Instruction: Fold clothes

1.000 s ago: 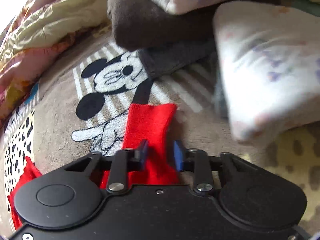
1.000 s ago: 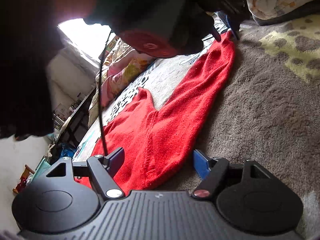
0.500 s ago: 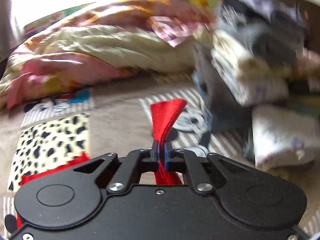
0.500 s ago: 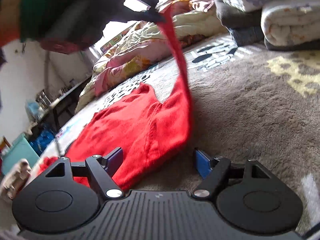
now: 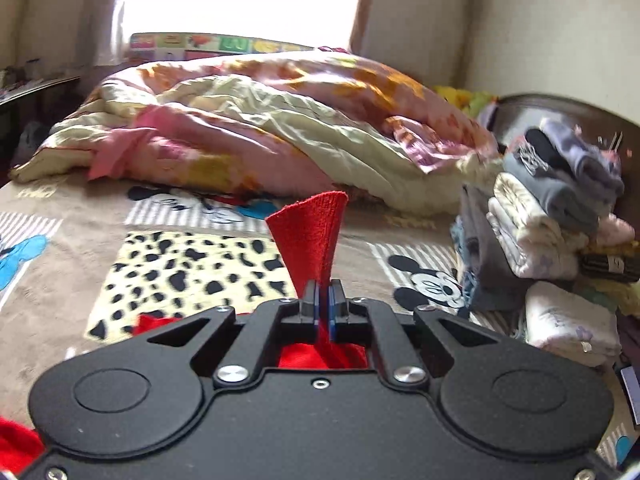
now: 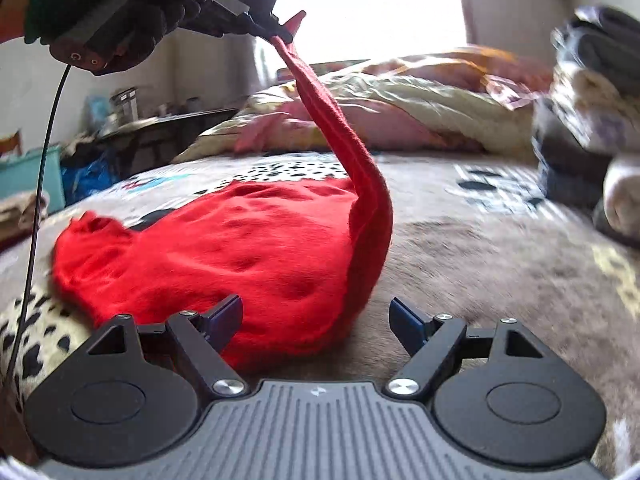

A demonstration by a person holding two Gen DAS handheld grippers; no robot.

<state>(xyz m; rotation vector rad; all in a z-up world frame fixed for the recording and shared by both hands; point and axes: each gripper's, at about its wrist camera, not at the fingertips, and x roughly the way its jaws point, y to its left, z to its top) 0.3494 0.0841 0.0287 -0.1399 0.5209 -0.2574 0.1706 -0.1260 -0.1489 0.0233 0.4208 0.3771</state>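
The left gripper [image 5: 324, 300] has hoisted the red sweater's sleeve [image 6: 348, 140] high off the bed blanket [image 6: 480, 248], jaws pinching its cuff — ready, I'd guess, to fold across the body — while the right gripper [image 6: 316, 316] waits, jaws spread

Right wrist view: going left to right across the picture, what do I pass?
Teal bin → red sweater spread on the blanket → its lifted sleeve, pinched at the top by the left gripper → stack of folded clothes at the right edge.
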